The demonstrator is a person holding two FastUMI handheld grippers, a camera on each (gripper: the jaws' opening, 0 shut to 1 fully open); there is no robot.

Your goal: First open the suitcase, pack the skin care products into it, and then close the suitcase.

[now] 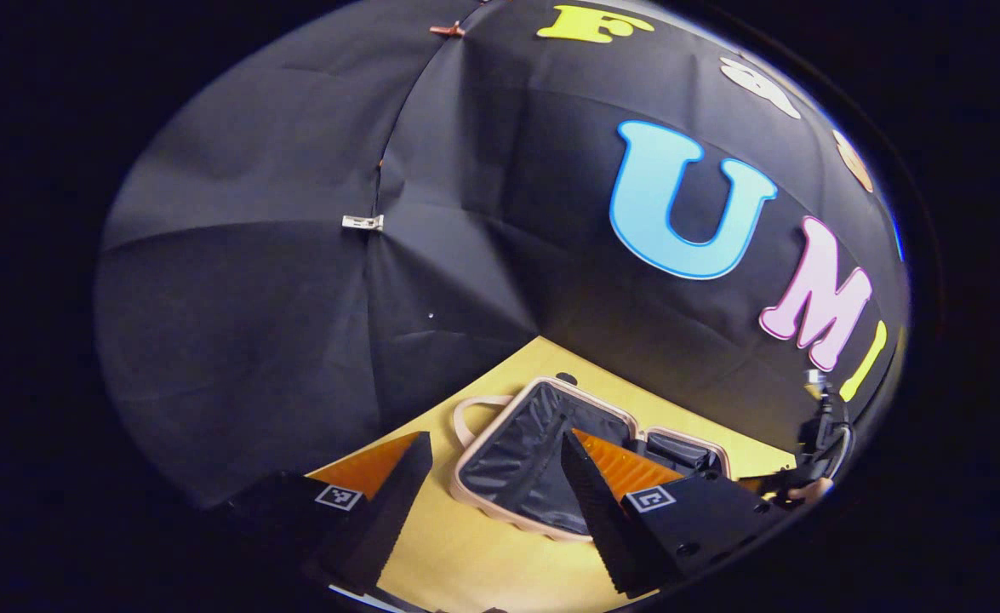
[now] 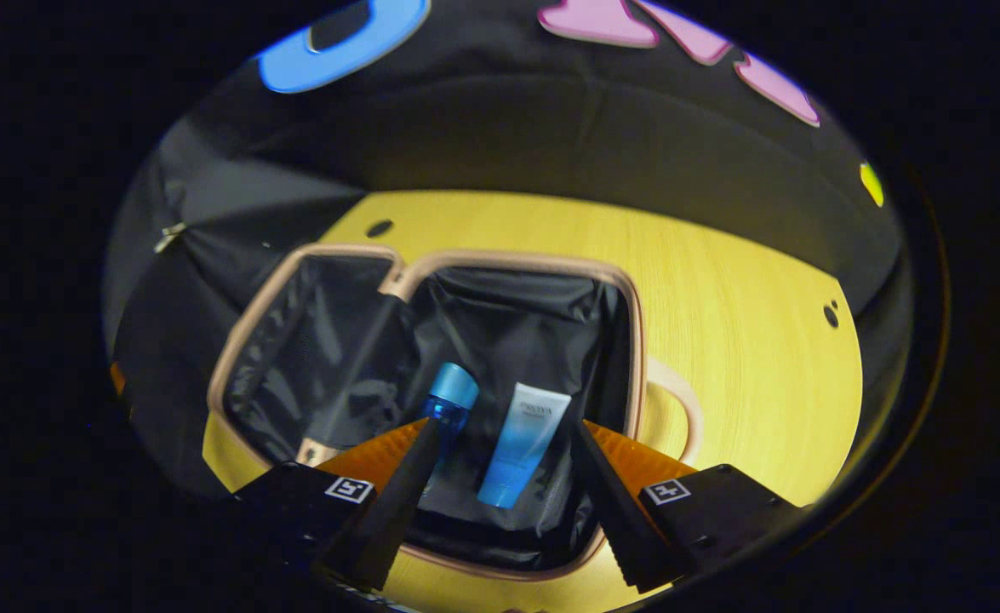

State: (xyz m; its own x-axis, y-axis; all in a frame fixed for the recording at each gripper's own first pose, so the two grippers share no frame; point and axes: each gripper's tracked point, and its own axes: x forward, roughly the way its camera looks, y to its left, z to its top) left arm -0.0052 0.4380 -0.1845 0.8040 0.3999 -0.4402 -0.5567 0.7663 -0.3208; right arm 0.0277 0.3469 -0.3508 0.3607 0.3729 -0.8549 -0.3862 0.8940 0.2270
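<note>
Pale pink hard-shell suitcase [image 2: 636,340] lies open on the yellow wooden bench [image 2: 746,281], blue-capped bottle [image 2: 451,396] and white-to-blue squeeze tube [image 2: 521,443] inside the right half; right tongs [image 2: 500,502] and left tongs [image 1: 487,502] gape empty, so closing looks next: push the far-left half's rim over evenly.

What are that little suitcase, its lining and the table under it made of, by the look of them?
The suitcase rim looks like smooth tan moulded plastic, ribbed along one edge. Its lining seems a thin black synthetic fabric, shiny and creased. The table looks like pale yellow wood or laminate, with fine grain lines.
</note>
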